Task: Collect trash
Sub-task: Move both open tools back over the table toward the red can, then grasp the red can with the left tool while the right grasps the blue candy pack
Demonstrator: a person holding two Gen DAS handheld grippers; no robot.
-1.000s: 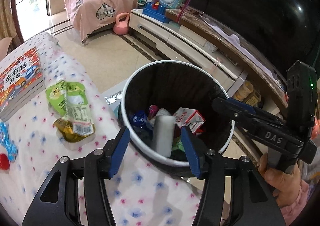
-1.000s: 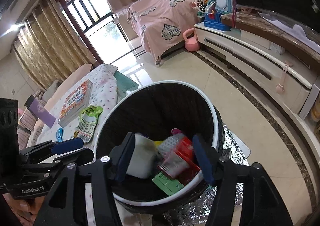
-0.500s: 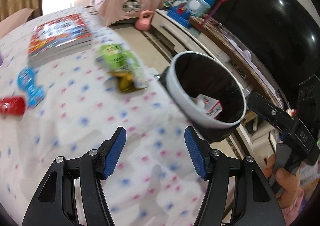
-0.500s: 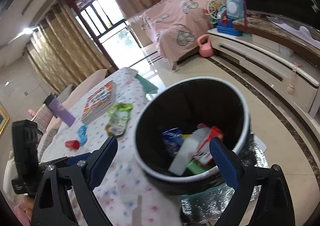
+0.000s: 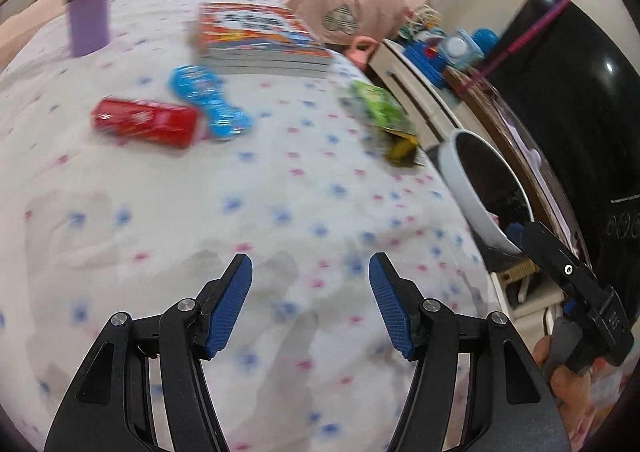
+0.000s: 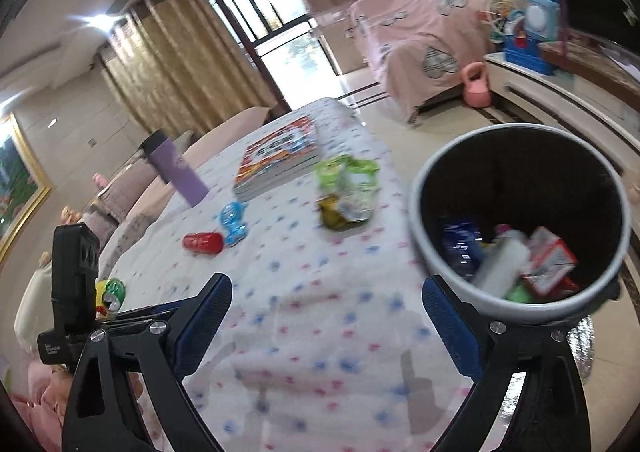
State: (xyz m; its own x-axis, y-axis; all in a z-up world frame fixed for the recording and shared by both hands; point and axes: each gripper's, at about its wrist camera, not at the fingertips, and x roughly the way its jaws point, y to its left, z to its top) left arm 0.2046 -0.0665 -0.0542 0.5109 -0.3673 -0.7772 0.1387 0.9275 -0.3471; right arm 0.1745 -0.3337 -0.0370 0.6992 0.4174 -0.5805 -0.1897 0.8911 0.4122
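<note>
My left gripper (image 5: pixel 310 268) hangs open over the spotted tablecloth (image 5: pixel 280 212), nothing between its fingers. Ahead of it lie a red can (image 5: pixel 146 124), a blue wrapper (image 5: pixel 208 102) and a green snack bag (image 5: pixel 382 116). My right gripper (image 6: pixel 326 288) stands wide open and empty over the cloth near the table's edge. The white-rimmed black trash bin (image 6: pixel 418 212) stands just right of it, holding a white bottle (image 6: pixel 500 264), a red-and-white carton (image 6: pixel 548 264) and a blue packet (image 6: pixel 460 244). The right wrist view also shows the red can (image 6: pixel 203 242), blue wrapper (image 6: pixel 233 222) and green bag (image 6: pixel 348 192).
A stack of books (image 6: pixel 280 160) and a purple bottle (image 6: pixel 180 172) stand at the table's far side. A green-and-yellow can (image 6: pixel 110 292) lies by the left gripper's body. A TV cabinet (image 6: pixel 560 100) and a pink-covered sofa (image 6: pixel 420 36) stand beyond the bin.
Both grippers have swung away from above the bin to over the tablecloth. The right jaws have spread much wider. The left jaws stand about as they were.
</note>
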